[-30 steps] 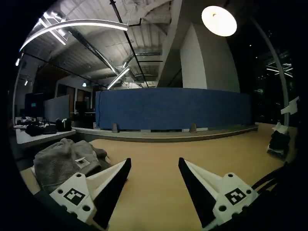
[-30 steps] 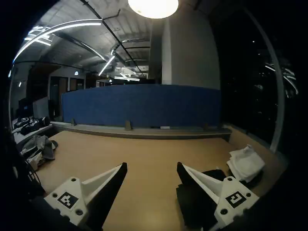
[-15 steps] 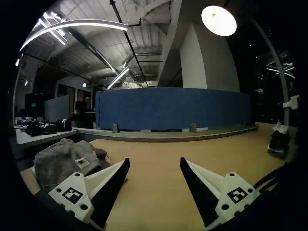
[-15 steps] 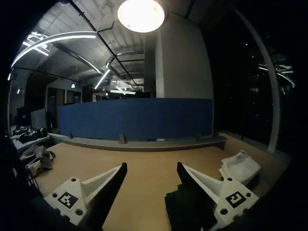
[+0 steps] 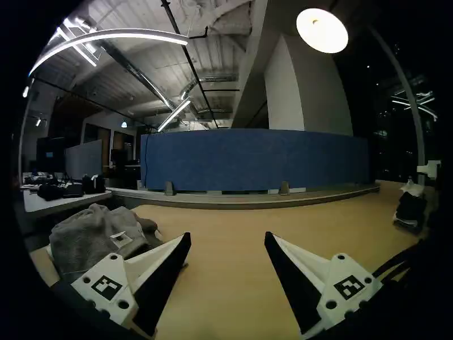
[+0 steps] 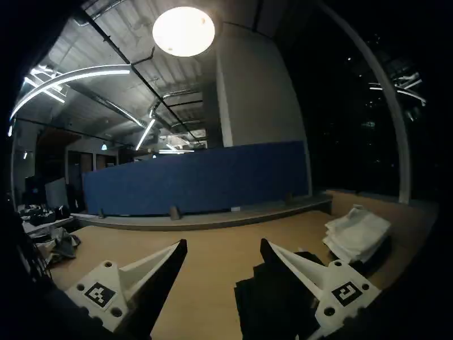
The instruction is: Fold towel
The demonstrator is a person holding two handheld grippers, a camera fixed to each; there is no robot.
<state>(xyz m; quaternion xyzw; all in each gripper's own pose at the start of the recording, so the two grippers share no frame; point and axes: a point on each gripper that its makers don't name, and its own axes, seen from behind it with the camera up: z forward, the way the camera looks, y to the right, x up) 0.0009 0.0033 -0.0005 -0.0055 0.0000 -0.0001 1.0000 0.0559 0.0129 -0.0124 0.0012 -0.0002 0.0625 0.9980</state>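
The crumpled gray towel [image 5: 93, 238] lies on the wooden table [image 5: 243, 224] at near left, just beside the left finger of the left gripper [image 5: 226, 245], which is spread and empty. The right gripper [image 6: 222, 249], likewise spread, hovers over a black cloth [image 6: 272, 294] near folded white towels [image 6: 358, 232].

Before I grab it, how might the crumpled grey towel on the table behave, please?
The grey towel lies in a soft rumpled heap, so it will probably sag and drape. Its thick pile suggests it should not slip from the jaws.
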